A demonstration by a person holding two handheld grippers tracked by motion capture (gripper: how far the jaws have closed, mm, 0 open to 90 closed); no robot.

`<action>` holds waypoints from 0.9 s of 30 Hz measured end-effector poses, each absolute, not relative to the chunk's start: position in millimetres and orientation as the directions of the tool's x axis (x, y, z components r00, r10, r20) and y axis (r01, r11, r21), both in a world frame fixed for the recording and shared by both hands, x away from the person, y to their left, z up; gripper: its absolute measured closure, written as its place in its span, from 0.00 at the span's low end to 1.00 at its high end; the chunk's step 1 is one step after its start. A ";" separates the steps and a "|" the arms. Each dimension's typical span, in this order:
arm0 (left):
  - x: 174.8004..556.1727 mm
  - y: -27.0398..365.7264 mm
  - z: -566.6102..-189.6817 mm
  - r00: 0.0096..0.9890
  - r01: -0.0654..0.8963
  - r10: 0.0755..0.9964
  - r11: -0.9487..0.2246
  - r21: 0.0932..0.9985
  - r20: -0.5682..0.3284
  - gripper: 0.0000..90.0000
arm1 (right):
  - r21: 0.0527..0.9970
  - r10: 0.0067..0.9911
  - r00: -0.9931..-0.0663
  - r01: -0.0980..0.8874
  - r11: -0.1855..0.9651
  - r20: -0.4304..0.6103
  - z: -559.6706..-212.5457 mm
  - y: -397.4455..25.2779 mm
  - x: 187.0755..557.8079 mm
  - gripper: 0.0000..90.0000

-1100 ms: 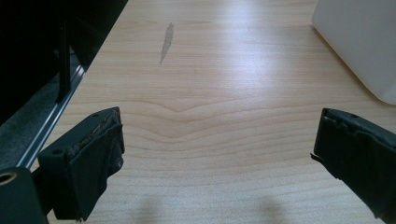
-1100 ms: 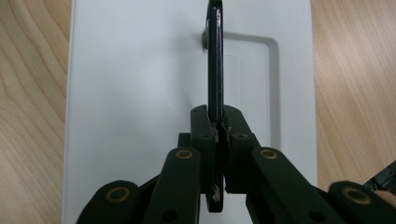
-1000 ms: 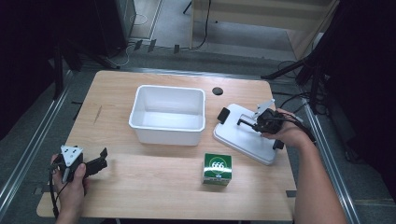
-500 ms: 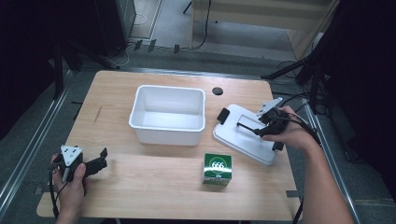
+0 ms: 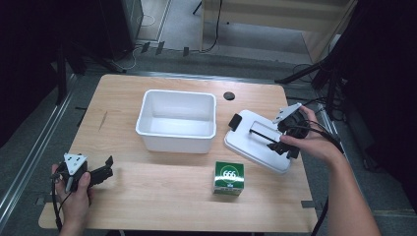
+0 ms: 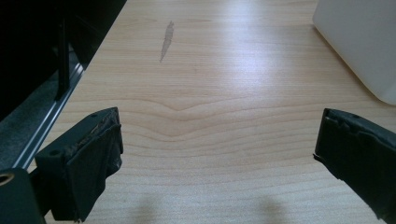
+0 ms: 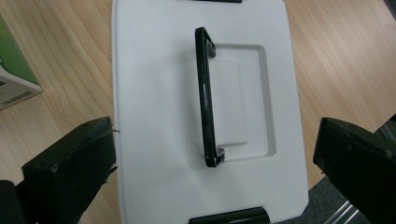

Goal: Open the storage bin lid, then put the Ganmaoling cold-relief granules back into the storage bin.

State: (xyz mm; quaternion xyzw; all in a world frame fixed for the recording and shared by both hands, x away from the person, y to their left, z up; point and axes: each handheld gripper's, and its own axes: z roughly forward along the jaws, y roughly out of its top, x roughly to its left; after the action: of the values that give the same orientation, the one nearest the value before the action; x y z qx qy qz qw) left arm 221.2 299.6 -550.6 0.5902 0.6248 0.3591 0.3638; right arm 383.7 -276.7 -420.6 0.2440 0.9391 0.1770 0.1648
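A white lid (image 5: pixel 253 146) with a black handle (image 5: pixel 260 133) lies flat on the table, right of an open white bin (image 5: pixel 177 120). My right gripper (image 5: pixel 279 141) hovers over the lid's right end, open. In the right gripper view the jaws stand wide apart on either side of the lid (image 7: pixel 159 93), and the handle (image 7: pixel 206 98) runs straight ahead between them; my right gripper (image 7: pixel 212 170) holds nothing. My left gripper (image 5: pixel 104 171) rests low at the table's front left, open and empty, with bare wood between its jaws (image 6: pixel 219 158).
A green box (image 5: pixel 229 178) marked 666 stands in front of the lid, and its corner (image 7: pixel 14 70) shows at the left of the right gripper view. A corner of the bin (image 6: pixel 359 42) lies ahead and to the right of the left gripper. A black round port (image 5: pixel 228 96) sits behind the bin.
My right hand and gripper have drawn slightly to the right over the lid. The left gripper, bin, lid and box have not moved.
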 end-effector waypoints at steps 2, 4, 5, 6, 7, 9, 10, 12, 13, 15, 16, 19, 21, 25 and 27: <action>221.2 300.1 -550.6 -0.039 0.482 0.999 0.050 0.875 -0.036 0.02 | 0.415 0.505 -0.829 0.382 0.826 -0.242 -417.8 -273.4 379.1 0.00; 221.0 300.3 -550.5 -0.034 0.488 0.999 0.047 0.871 -0.035 0.02 | 0.420 0.487 -0.838 0.360 0.833 -0.246 -415.0 -268.5 373.3 0.00; 221.0 300.0 -550.7 -0.031 0.484 0.999 0.046 0.874 -0.035 0.00 | 0.422 0.478 -0.842 0.349 0.837 -0.251 -414.1 -265.8 370.3 0.00; 220.9 299.7 -550.7 -0.032 0.485 0.999 0.043 0.873 -0.031 0.00 | 0.423 0.467 -0.847 0.338 0.841 -0.252 -413.2 -262.9 367.4 0.00; 220.9 299.5 -550.7 -0.031 0.487 0.999 0.041 0.873 -0.030 0.00 | 0.422 0.454 -0.855 0.325 0.846 -0.250 -412.3 -259.8 364.6 0.00; 221.2 299.3 -550.8 -0.036 0.486 0.999 0.040 0.873 -0.026 0.00 | 0.418 0.440 -0.858 0.310 0.854 -0.265 -409.8 -253.3 359.5 0.00; 221.4 299.3 -550.8 -0.035 0.488 0.999 0.040 0.872 -0.026 0.00 | 0.416 0.436 -0.860 0.306 0.857 -0.266 -408.5 -250.3 357.2 0.00; 221.7 299.2 -550.6 -0.035 0.493 0.999 0.038 0.869 -0.024 0.00 | 0.419 0.423 -0.865 0.290 0.860 -0.270 -406.1 -245.0 352.9 0.00; 221.8 299.3 -550.6 -0.035 0.493 0.999 0.038 0.869 -0.024 0.00 | 0.422 0.415 -0.870 0.281 0.862 -0.267 -405.7 -241.7 350.0 0.00; 221.8 299.2 -550.6 -0.035 0.493 0.999 0.040 0.869 -0.026 0.00 | 0.417 0.402 -0.876 0.271 0.868 -0.267 -406.0 -237.6 346.8 0.00; 221.8 299.2 -550.7 -0.035 0.491 0.999 0.039 0.871 -0.025 0.00 | 0.414 0.393 -0.879 0.264 0.871 -0.268 -406.5 -235.5 345.2 0.00; 221.1 299.0 -550.9 -0.033 0.488 0.999 0.039 0.872 -0.026 0.00 | 0.408 0.371 -0.888 0.243 0.880 -0.271 -407.7 -230.0 340.5 0.05; 221.0 298.7 -550.9 -0.030 0.489 0.999 0.036 0.871 -0.024 0.00 | 0.418 0.352 -0.896 0.219 0.882 -0.272 -408.5 -226.8 336.8 0.08; 221.2 298.8 -550.7 -0.028 0.494 0.999 0.031 0.869 -0.020 0.00 | 0.434 0.324 -0.908 0.187 0.881 -0.267 -410.2 -220.8 330.6 0.08; 221.2 298.7 -550.8 -0.029 0.493 0.999 0.034 0.870 -0.022 0.00 | 0.434 0.311 -0.911 0.172 0.884 -0.271 -412.1 -218.4 328.9 0.11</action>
State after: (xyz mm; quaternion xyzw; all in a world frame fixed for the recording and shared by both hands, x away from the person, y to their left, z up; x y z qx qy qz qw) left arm 221.2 298.7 -550.8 0.5981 0.6237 0.3542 0.3576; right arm 328.9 -218.4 -412.1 0.1263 0.9558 0.2049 0.1688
